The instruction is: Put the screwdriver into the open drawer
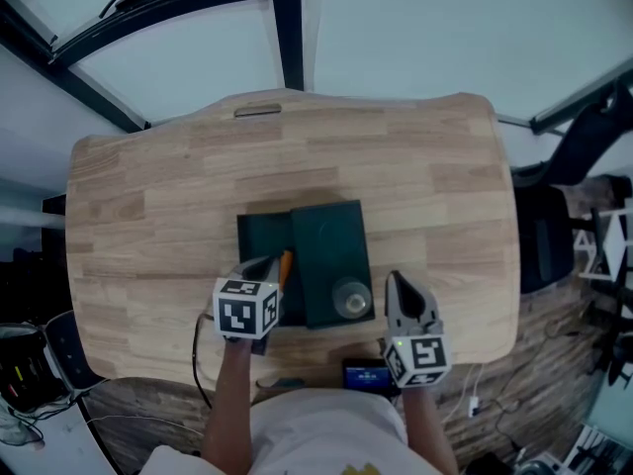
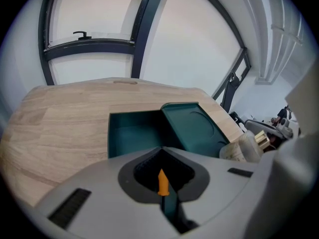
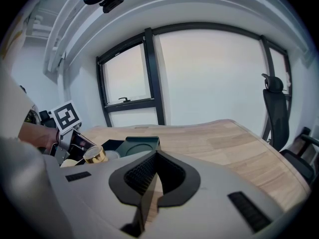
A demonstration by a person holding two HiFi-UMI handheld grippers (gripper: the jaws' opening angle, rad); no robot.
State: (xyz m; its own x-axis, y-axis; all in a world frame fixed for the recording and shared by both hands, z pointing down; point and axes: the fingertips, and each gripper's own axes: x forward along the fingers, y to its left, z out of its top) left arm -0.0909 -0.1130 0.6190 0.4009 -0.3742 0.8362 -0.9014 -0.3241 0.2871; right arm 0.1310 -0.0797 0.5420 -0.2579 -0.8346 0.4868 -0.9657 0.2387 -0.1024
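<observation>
A dark green box (image 1: 334,250) stands mid-table with its drawer (image 1: 261,237) pulled open to the left; in the left gripper view the drawer (image 2: 134,133) lies just ahead of the jaws. The screwdriver (image 1: 285,265) shows as an orange stub at the drawer's near edge. My left gripper (image 1: 267,268) is shut on it, and the orange tip (image 2: 163,181) pokes up between the closed jaws. My right gripper (image 1: 400,285) hovers right of the box, shut with nothing in it (image 3: 149,183).
A small jar with a gold lid (image 1: 351,300) stands on the box's near right corner, also in the right gripper view (image 3: 94,155). A phone-like device (image 1: 366,374) lies at the table's front edge. An office chair (image 1: 549,236) stands off the right edge.
</observation>
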